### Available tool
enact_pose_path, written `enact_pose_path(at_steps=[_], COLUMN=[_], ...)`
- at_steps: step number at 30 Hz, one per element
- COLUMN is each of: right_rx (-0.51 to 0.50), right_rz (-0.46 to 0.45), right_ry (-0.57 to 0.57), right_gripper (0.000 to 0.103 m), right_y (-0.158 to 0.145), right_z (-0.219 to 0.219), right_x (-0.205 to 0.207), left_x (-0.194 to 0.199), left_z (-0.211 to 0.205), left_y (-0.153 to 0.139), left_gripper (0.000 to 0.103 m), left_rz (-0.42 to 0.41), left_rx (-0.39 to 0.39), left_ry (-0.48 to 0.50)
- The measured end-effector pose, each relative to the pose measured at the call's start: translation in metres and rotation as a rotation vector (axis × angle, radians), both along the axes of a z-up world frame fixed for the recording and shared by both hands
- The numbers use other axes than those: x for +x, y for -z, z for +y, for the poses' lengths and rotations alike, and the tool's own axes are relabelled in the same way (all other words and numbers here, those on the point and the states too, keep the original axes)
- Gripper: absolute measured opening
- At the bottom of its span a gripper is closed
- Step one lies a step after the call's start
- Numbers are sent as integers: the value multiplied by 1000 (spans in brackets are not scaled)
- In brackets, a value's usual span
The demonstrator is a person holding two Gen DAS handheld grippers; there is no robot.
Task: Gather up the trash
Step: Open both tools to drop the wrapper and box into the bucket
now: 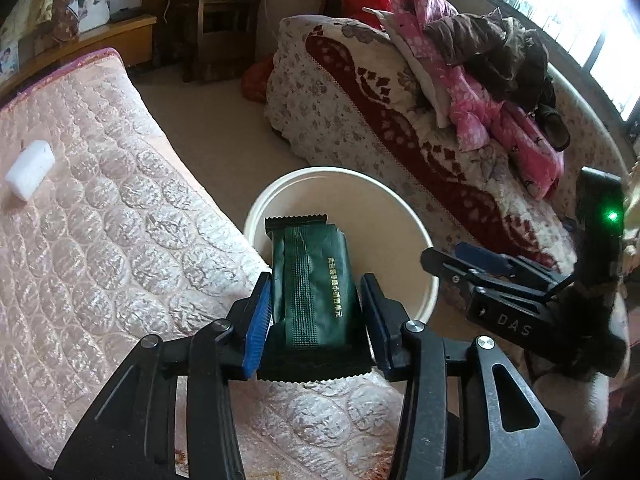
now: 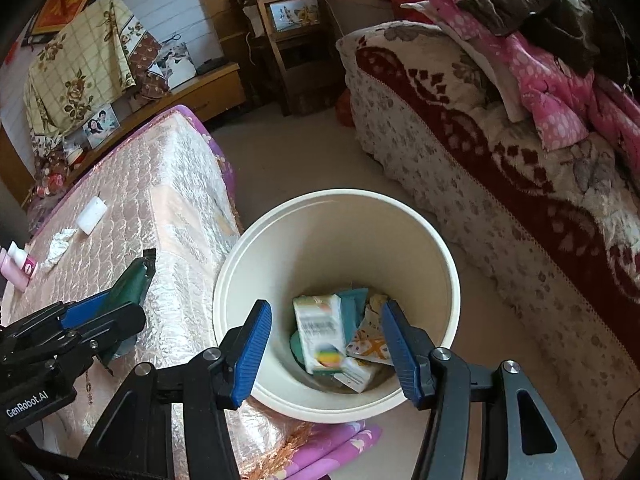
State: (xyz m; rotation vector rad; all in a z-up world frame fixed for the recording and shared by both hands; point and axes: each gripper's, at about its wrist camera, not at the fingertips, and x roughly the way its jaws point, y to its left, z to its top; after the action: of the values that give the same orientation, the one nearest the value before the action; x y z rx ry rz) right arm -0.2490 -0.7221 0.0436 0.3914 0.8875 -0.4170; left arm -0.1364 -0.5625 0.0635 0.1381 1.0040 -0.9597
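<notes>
Several wrappers already lie in the bin (image 2: 436,248). Your left hand-held gripper (image 1: 316,304), jaws loosening, has the green packet (image 1: 312,280) between them; your right hand-held gripper (image 2: 326,344) stands apart, empty. The white block (image 2: 93,209) and tissue (image 2: 59,247) on the bed (image 2: 168,216) remain.

Beige floor (image 2: 280,156) ahead of the grippers. Pink quilted mattress (image 1: 100,216) to their left; a sofa under a floral red-and-cream cover (image 1: 360,92) to their right, piled with pink and brown clothes (image 1: 472,76). Dark wooden chair (image 2: 288,40) and low wooden cabinet (image 2: 208,88) far ahead by a white-panelled wall (image 2: 168,4). Bright daylight through windows (image 1: 560,12) at far right.
</notes>
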Motion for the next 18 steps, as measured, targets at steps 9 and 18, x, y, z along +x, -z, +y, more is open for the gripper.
enact_pose_path(at_steps=[9,18], right_rx=[2,1], right_rz=[-7,0], right_ry=[14,-17], right_gripper=[55,55], right_y=[-4,-3], right_z=[-1,12], right_x=[-3,3], left_x=[-2,-1], left_z=[7,23], left_y=[-14,-12], left_gripper=[52,52], left_rz=[-20,-62], left_rx=[-43,-6], left_ry=[5,-32])
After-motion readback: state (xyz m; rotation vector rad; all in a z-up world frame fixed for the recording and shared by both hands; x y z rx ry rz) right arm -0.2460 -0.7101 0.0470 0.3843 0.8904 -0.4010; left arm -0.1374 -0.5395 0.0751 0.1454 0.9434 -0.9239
